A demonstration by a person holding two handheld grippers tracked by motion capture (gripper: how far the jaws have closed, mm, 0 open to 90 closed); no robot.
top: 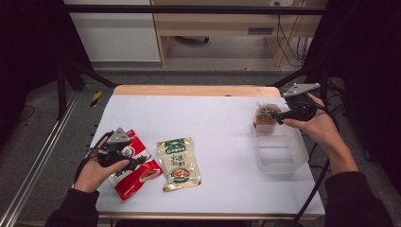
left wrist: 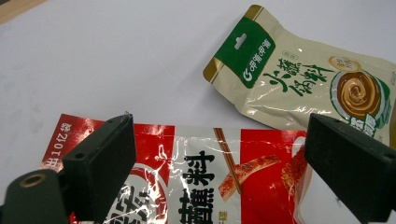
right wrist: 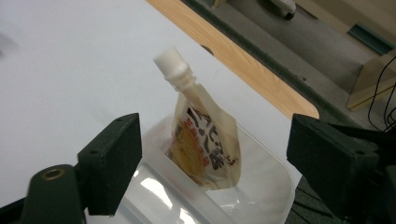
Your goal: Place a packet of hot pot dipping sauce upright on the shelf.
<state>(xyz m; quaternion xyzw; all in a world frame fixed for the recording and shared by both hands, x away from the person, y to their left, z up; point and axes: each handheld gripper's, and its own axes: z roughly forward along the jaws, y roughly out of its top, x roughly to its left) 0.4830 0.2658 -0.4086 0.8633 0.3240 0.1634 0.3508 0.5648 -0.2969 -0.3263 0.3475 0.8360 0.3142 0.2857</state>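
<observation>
Both tongs stand wide with nothing pinched between them. Right tongs (top: 279,116) hang at the far right corner of the bench (top: 217,118), just beside the far end of a clear plastic bin (top: 280,152) that sits along the right edge. In the right gripper view the black jaws of the right tongs (right wrist: 212,172) are spread either side of a spouted pouch (right wrist: 205,144), which leans upright against the bin's (right wrist: 261,186) far wall with its white cap pointing up; the pads are apart from it. From the high view the spouted pouch (top: 265,116) shows in the bin's far end.

Left tongs (top: 135,163) rest low at the near left corner, over a red sauce packet (top: 137,172) that lies flat on the white surface. In the left gripper view the jaws of the left tongs (left wrist: 219,172) straddle the red sauce packet (left wrist: 210,182) across its width. A beige packet (top: 178,163) with a green header lies just beside the red one, toward the middle of the near edge; the two look close but whether they touch is unclear.
</observation>
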